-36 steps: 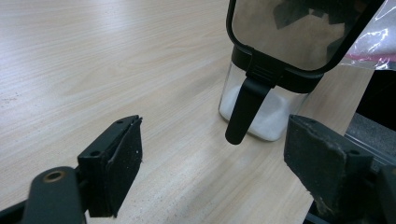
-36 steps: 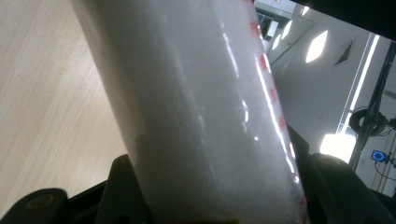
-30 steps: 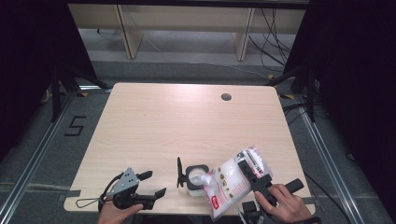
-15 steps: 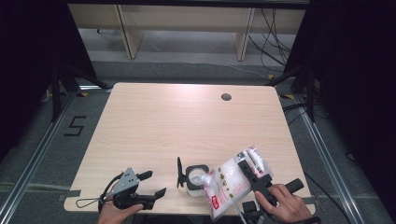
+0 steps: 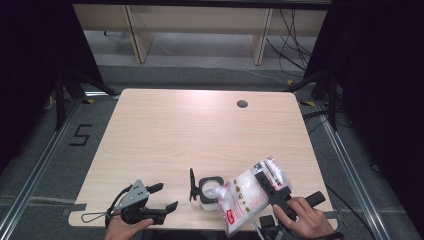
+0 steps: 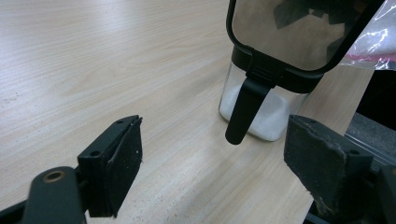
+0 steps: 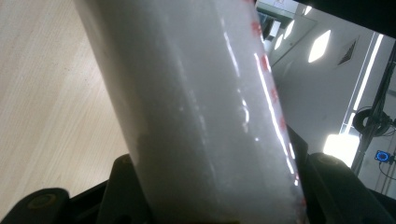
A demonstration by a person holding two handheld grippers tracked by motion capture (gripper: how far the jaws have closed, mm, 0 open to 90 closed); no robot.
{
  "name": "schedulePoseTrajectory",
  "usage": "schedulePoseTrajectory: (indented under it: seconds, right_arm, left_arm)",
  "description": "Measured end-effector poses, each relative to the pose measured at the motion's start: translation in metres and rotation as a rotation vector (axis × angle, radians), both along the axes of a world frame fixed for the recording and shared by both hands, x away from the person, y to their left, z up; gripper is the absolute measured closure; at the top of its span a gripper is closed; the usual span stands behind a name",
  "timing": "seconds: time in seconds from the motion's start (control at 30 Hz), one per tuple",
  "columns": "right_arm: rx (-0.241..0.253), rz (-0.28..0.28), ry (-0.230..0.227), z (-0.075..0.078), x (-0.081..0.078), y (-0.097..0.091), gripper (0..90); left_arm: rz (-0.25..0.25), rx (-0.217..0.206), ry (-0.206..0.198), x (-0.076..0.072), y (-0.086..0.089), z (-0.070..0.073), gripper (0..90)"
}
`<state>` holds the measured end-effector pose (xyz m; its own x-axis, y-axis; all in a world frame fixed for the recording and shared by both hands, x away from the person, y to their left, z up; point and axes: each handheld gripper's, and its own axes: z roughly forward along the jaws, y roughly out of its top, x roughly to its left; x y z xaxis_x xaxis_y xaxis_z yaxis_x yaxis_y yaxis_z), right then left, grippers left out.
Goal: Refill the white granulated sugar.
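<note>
A clear square jar (image 5: 210,192) with a black rim stands near the table's front edge, its hinged lid (image 5: 192,184) swung open to the left. White powder lies in the jar (image 6: 261,112) under the raised lid (image 6: 299,28). A plastic bag of white powder (image 5: 247,197) with red print is tilted over the jar's mouth, and my right gripper (image 5: 272,186) is shut on it. The bag (image 7: 201,102) stands between both jaws of the right gripper (image 7: 219,196). My left gripper (image 5: 166,196) rests open to the left of the jar; nothing is between the left gripper's (image 6: 210,163) fingers.
The light wooden table (image 5: 200,135) has a round cable hole (image 5: 242,104) at the back right. Shelving legs and cables lie on the floor beyond the far edge. A "5" is marked on the floor (image 5: 80,135) at the left.
</note>
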<state>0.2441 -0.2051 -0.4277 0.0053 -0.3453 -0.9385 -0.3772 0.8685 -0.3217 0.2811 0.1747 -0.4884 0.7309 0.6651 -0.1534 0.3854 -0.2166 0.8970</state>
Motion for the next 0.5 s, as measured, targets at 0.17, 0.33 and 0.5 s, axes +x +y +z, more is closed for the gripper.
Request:
schedulePoseTrajectory:
  seconds: [0.17,0.33,0.5]
  right_arm:
    - [-0.001,0.000,0.001,-0.0001,0.0001,-0.0001,53.2]
    - [-0.015,-0.001,0.013,0.0004,0.0009,0.0004,53.2]
    - [-0.012,-0.006,0.018,0.0002,0.0007,0.0000,53.2]
  left_arm:
    - [0.000,0.000,0.001,0.0001,-0.0001,-0.0001,18.8]
    - [0.001,0.001,0.001,0.0000,-0.0001,0.0000,18.8]
    - [0.002,-0.005,0.000,0.0002,-0.0003,-0.0004,18.8]
